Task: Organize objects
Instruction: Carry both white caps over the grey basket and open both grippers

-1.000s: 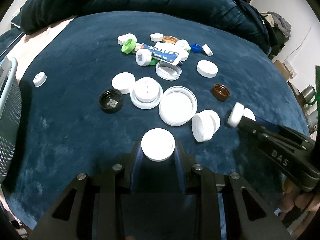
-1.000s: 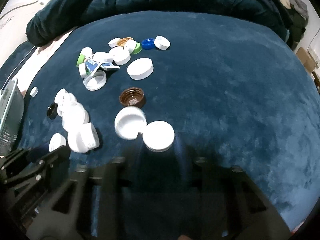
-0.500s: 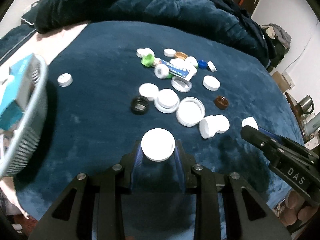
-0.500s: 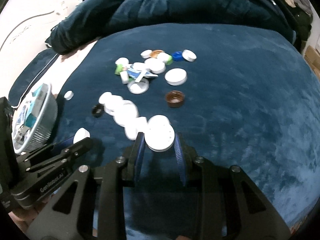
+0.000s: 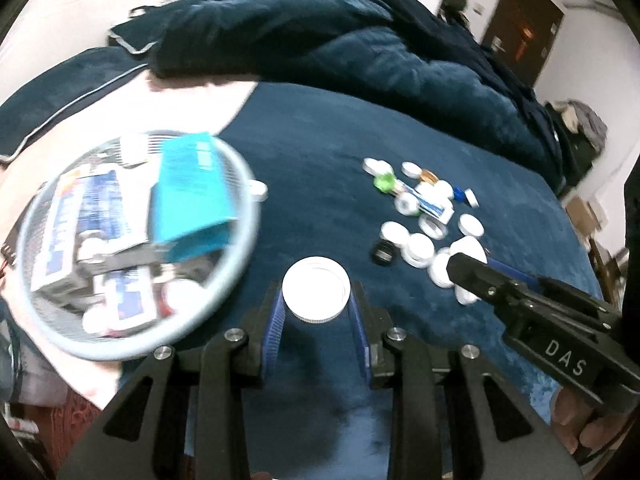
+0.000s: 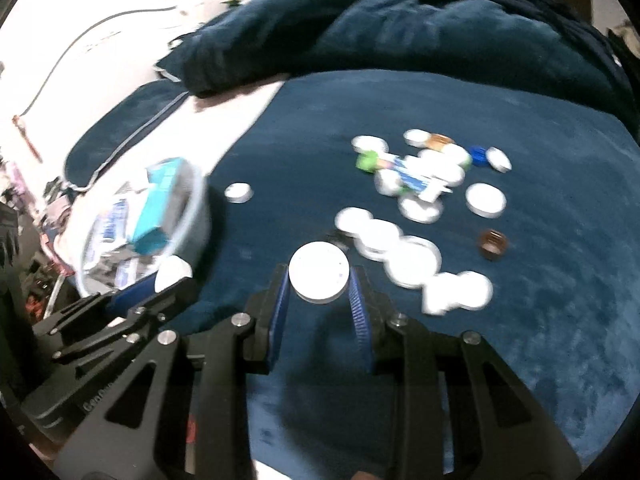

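On the dark blue blanket (image 5: pixel 328 152) a scatter of loose caps (image 5: pixel 424 216) lies well right of a round wire basket (image 5: pixel 240 276), which holds a teal box (image 5: pixel 192 192) and other packets. The left gripper (image 5: pixel 316 300) has its jaws closed on a white lid (image 5: pixel 316 289), held open side up, just beside the basket's rim. The right gripper (image 6: pixel 319 290) grips a second white lid (image 6: pixel 319 272) between its blue pads (image 6: pixel 280 312), smooth top up, above the blanket near the closest caps. In the right wrist view the basket (image 6: pixel 196 208) sits to the left, a single white cap (image 6: pixel 238 192) just beside it, and a brown cap (image 6: pixel 493 243) lies apart on the right. Both views are blurred.
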`<state>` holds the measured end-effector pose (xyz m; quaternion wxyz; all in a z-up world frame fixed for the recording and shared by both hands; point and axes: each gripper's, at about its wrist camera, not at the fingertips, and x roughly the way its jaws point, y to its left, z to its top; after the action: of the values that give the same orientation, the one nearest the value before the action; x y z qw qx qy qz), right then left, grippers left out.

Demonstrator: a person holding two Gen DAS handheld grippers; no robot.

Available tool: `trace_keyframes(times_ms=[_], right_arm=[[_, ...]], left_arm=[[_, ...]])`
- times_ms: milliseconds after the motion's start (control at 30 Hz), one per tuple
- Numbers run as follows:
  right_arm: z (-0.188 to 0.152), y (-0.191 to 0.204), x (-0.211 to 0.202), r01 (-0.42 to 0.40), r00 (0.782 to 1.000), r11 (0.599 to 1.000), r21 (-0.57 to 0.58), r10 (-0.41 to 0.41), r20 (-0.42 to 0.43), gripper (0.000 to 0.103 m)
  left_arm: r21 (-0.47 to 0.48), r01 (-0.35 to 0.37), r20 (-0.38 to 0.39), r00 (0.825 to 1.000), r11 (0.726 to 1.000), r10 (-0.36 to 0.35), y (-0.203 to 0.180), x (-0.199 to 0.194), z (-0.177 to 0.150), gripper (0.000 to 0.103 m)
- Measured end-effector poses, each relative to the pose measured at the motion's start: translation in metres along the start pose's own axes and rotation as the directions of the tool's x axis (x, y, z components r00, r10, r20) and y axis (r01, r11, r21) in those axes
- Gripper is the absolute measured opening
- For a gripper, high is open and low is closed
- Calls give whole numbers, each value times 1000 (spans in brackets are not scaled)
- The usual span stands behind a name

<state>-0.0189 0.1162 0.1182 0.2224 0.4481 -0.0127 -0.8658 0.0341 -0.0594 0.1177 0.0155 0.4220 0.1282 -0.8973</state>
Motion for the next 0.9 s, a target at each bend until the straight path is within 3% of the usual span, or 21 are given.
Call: trace_keyframes(times_ms=[233,400,567,733,767,800,833,867,900], right_arm=[[11,69,15,-109,994,990,-85,108,-15,31],[16,110,31,-185,982,977,-105,181,-46,31],[17,130,55,-239,967,968,-76,231,-103,31],[13,135,78,-280,947,960,-2,276,-166,33],[13,133,80,-297,939,955,25,296,-173,36],[14,129,80,-306,935,951,51,310,-170,46],[14,127,78,-303,938,951,58,308,-160,60],[14,125,76,-297,941,953,60,303,-148,66],[14,122,71,-288,946,956,61,294,-135,78]], left_arm=[[-115,-80,47,995,990,86,66,-29,3,32],[-224,-137,52,987,965,152,117,-38,-3,32],[-310,-141,40,986,940,161,155,-40,-11,32],[-323,-142,43,985,936,164,165,-36,-11,34],[-326,-142,44,985,935,165,166,-37,-11,43],[-328,-141,47,985,934,166,166,-38,-11,53],[-328,-140,54,985,934,166,165,-40,-12,73],[-326,-140,60,984,935,168,164,-42,-11,86],[-322,-145,65,982,935,175,161,-44,-11,89]])
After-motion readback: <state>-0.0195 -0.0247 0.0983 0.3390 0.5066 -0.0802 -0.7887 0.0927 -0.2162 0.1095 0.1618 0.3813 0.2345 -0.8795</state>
